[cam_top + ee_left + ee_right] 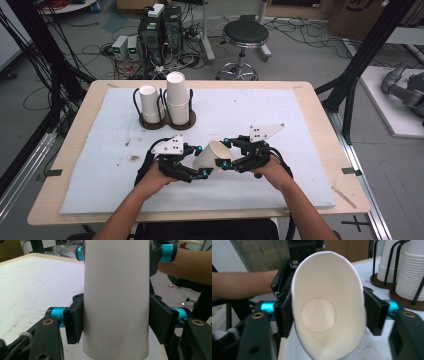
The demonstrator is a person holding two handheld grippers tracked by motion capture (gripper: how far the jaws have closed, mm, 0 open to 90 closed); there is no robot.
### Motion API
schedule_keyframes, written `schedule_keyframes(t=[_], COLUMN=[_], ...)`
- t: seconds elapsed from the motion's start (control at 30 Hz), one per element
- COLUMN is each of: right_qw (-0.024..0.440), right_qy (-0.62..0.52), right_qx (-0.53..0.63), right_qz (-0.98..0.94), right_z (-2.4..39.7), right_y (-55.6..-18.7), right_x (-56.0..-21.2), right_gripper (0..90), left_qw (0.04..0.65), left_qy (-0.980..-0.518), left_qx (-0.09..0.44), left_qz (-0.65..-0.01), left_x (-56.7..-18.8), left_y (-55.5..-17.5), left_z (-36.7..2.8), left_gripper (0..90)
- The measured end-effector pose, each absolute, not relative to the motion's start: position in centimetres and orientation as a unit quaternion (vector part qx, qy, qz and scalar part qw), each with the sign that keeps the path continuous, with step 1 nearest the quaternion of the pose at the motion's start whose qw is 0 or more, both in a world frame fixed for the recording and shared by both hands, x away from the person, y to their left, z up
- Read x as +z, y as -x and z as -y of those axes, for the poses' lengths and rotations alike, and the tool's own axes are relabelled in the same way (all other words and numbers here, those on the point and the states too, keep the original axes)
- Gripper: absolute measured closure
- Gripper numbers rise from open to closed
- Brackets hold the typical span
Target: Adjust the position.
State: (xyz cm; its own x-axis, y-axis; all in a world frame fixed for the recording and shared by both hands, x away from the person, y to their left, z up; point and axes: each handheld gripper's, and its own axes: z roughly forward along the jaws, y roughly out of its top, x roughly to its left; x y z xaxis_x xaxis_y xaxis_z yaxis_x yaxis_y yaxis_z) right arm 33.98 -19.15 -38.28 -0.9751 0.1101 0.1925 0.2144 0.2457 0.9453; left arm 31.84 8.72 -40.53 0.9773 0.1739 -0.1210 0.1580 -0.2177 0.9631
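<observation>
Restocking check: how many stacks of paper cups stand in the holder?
2: a shorter stack on the holder's left, a taller stack on its right. One more cup is held between both claws.

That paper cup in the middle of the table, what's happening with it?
A person holds one white paper cup between two hand-held tools above the table. The left tool clamps its narrow base end, and the right tool squeezes the rim into an oval. Two stacks of cups stand in a holder behind.

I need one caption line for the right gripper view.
Right gripper squeezing the rim of a paper cup, its mouth pressed oval.
</observation>
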Motion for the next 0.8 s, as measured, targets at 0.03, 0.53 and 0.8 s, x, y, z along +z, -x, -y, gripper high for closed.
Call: schedule_keyframes(t=[0.03,0.53,0.8], right_qw=[0.047,0.028,0.029], right_qy=[0.105,0.103,0.102], right_qx=[-0.613,-0.617,-0.613], right_qz=[0.781,0.78,0.783], right_z=[19.16,18.92,18.93], right_y=[-33.94,-33.76,-33.78], right_x=[-38.26,-38.17,-37.93], right_gripper=[29.5,33.8,35.5], left_qw=[0.62,0.615,0.606], left_qy=[-0.777,-0.777,-0.787], left_qx=[0.006,0.007,0.013], left_qz=[-0.106,-0.133,-0.113], left_x=[-40.46,-40.58,-40.61], left_y=[-31.84,-31.89,-31.64], left_z=[-8.75,-8.51,-8.41], left_gripper=[35.8,30.1,35.3])
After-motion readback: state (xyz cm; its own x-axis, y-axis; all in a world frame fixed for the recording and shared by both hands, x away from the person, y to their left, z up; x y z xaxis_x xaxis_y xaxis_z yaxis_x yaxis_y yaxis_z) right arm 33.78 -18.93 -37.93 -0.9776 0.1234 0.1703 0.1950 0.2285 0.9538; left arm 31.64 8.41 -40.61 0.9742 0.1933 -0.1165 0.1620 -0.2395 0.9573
